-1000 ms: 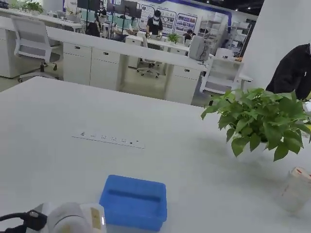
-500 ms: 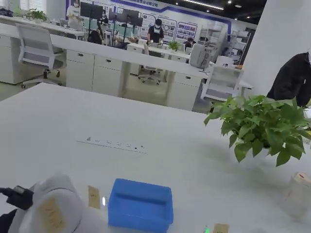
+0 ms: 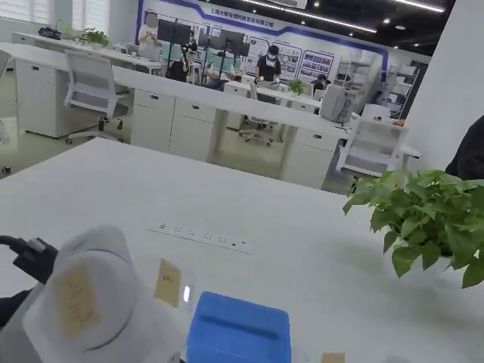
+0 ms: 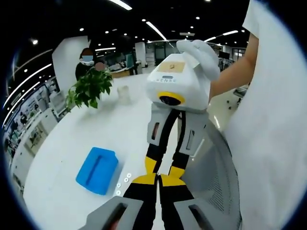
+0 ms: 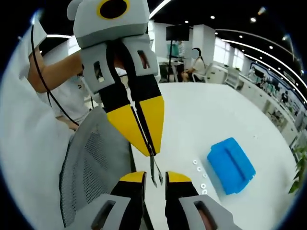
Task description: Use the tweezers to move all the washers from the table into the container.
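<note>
Grippers: two, namely left gripper (image 5: pixel 149 149) and right gripper (image 5: pixel 154 178). Tweezers (image 5: pixel 154 170): one pair. Blue container (image 3: pixel 238 333): one. Washers (image 4: pixel 125 180): four countable in left gripper view, in row beside container; possible fifth in right gripper view, too small to confirm. Potted plant (image 3: pixel 427 219): one. Clear jar (image 4: pixel 123 93): one. Mesh chair (image 5: pixel 96 163): one. Socket strip (image 3: pixel 200 236): one. White office chairs (image 3: pixel 94 87): two. People (image 3: pixel 268 64) in background: at least three.
</note>
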